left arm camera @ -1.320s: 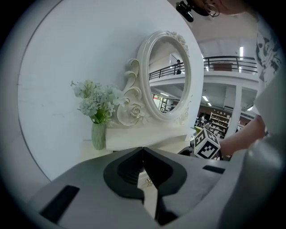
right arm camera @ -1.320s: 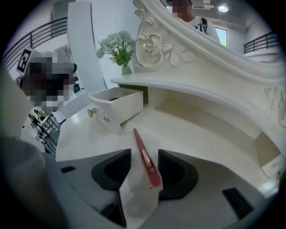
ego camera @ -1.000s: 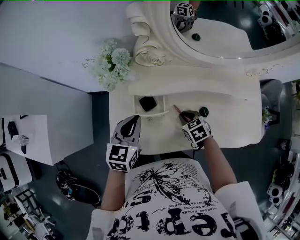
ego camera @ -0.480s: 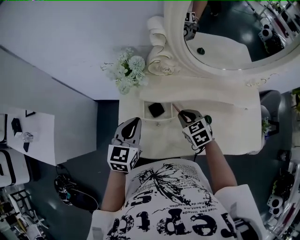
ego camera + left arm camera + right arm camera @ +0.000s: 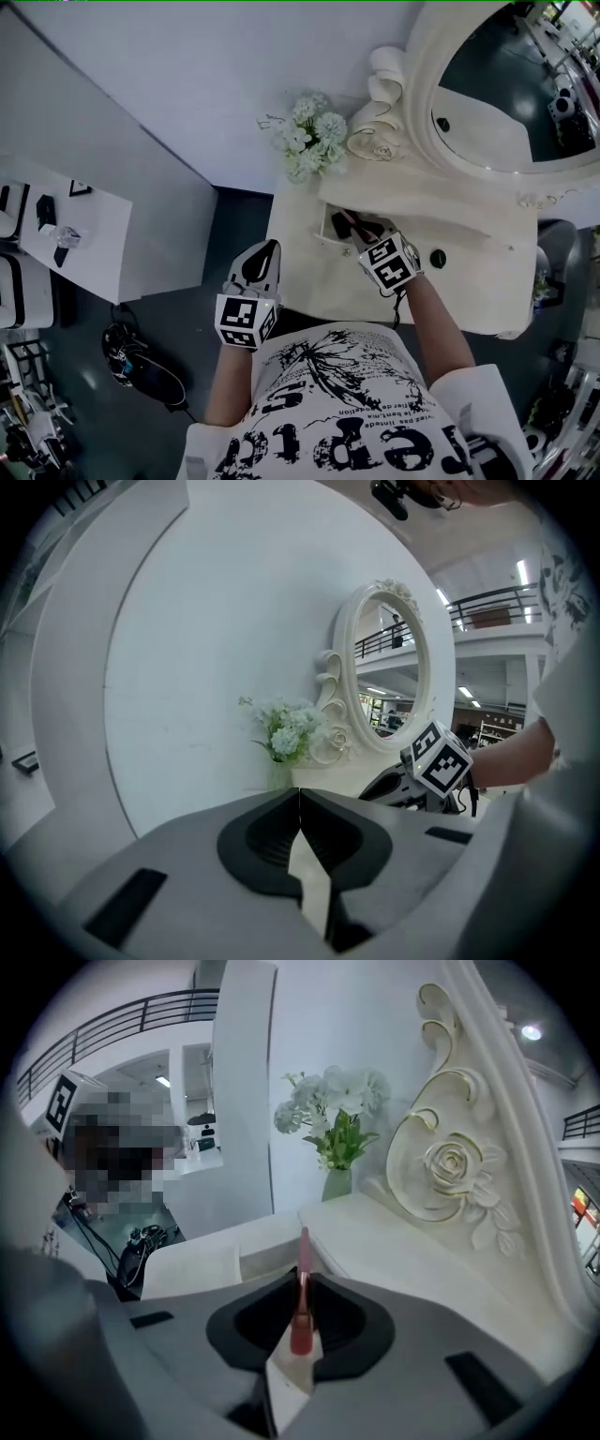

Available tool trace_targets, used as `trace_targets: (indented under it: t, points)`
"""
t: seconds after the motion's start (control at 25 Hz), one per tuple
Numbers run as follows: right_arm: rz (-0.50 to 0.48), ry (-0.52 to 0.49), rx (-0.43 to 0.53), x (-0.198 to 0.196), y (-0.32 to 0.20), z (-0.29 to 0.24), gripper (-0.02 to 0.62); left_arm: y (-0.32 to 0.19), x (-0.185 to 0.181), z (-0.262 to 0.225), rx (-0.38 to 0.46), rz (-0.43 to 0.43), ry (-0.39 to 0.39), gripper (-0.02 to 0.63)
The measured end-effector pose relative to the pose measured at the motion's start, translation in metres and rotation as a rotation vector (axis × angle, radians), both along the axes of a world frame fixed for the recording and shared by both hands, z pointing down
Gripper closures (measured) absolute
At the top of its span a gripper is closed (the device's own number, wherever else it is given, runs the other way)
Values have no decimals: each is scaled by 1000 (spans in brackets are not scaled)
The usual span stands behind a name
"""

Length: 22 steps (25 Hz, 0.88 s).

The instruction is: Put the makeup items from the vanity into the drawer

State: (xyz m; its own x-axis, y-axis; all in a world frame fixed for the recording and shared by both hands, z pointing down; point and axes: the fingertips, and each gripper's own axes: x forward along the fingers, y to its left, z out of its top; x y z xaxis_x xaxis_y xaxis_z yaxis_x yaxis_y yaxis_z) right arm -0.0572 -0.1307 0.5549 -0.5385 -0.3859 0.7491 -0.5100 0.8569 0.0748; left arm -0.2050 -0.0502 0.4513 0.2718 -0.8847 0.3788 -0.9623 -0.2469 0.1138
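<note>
A person stood at a white table (image 5: pixel 469 291) with a big round mirror (image 5: pixel 497 84) at the back. The person held a tool in each hand.

The right tool (image 5: pixel 302 1283) was shut tight on a thin pink stick (image 5: pixel 304 1241). The stick was pinched near its lower end. The rest of it poked straight out past the tips of the jaws. From above, this tool was over the table, right at the little drawer (image 5: pixel 326 232), which was pulled open. The far end of the pink stick reached over the open drawer. Something dark showed inside the drawer, but I could not tell what it was.

The left tool (image 5: pixel 269 248) had its jaws pressed together, with nothing between them. It hung by the left edge of the table, to the left of the drawer, and touched nothing.

A small round dark pot (image 5: pixel 437 258) sat on the table near the right tool, on its right side, not touching it. A bunch of white flowers (image 5: pixel 309 142) stood at the back left of the table, beside the curly frame of the mirror. Far off to the left stood another white table (image 5: pixel 66 239) with a few small dark things on it.
</note>
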Motion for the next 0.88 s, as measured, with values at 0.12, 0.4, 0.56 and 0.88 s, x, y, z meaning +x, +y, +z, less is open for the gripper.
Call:
trace_targets:
  t: [0.12,0.4,0.56,0.88]
  points:
    - [13,-14,12,-7,-3,-1,516,5,-10,2,-4,-28,-1,586]
    - [81,-74,-7,1,-3,-6,423,2,-7,1,2,-18,5,586]
    - [149,-101,4,24,-10,-12,423,-7,9,-1,10,23,7,586]
    - [303,-111,5,99,-9,-7,419,-31,62,7,11,126,17,586]
